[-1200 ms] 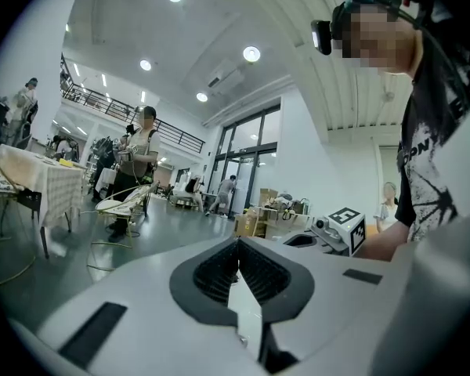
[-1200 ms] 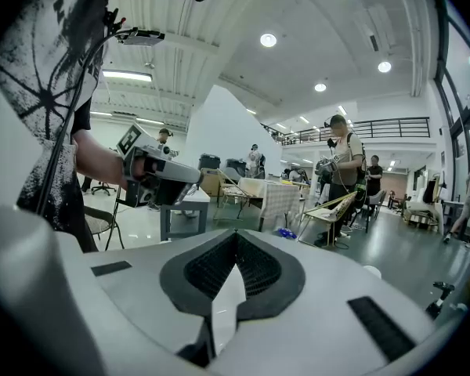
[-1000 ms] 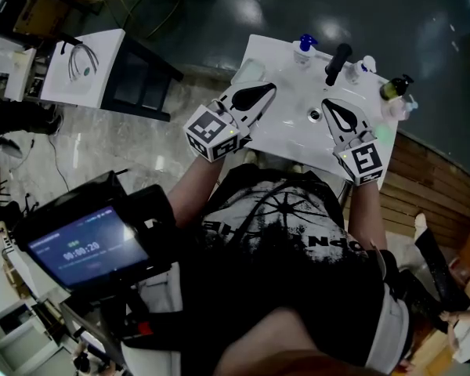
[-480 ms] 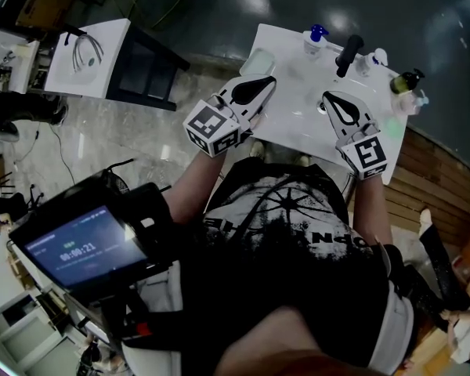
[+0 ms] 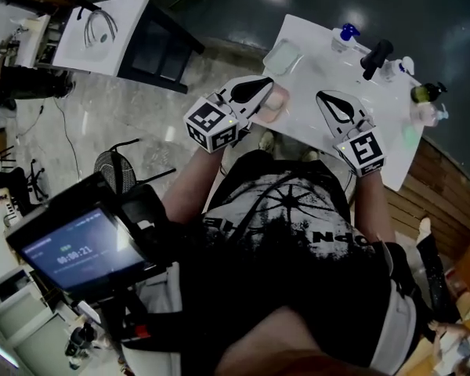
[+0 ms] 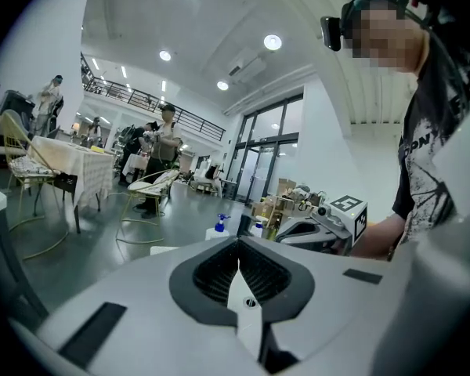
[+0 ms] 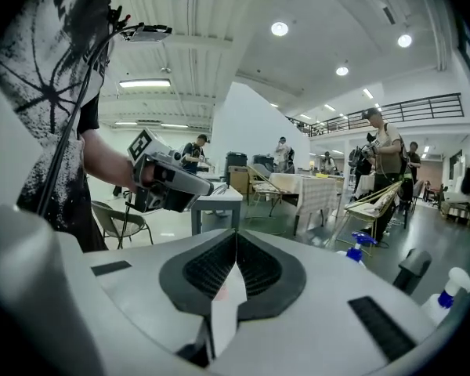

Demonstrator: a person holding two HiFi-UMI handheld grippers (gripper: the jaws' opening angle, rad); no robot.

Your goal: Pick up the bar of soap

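Over the last second both grippers shift toward the near left of the white sink top, and the sink itself now sits further to the upper right of the head view. left gripper is now at the sink top's left edge, centre of frame. A pinkish block shows touching or just beside its right flank, and I take that to be the bar of soap. I can't tell whether it rests on the surface or against the gripper body. right gripper hangs over the near part of the top, right of centre, well apart from the soap. Jaws unchanged: both pairs are pressed together with nothing between them, as each gripper view shows. The empty-looking pale green dish lies above the soap, toward the back edge. The blue-capped spray bottle and black faucet stay along the back edge. So no grasp yet, this is only the approach. The left is the closer tool, but it sits alongside the bar, not around it. My read is that it needs to spread its jaws and re-aim so the bar falls between the pads. A wet bar would be a slip risk.
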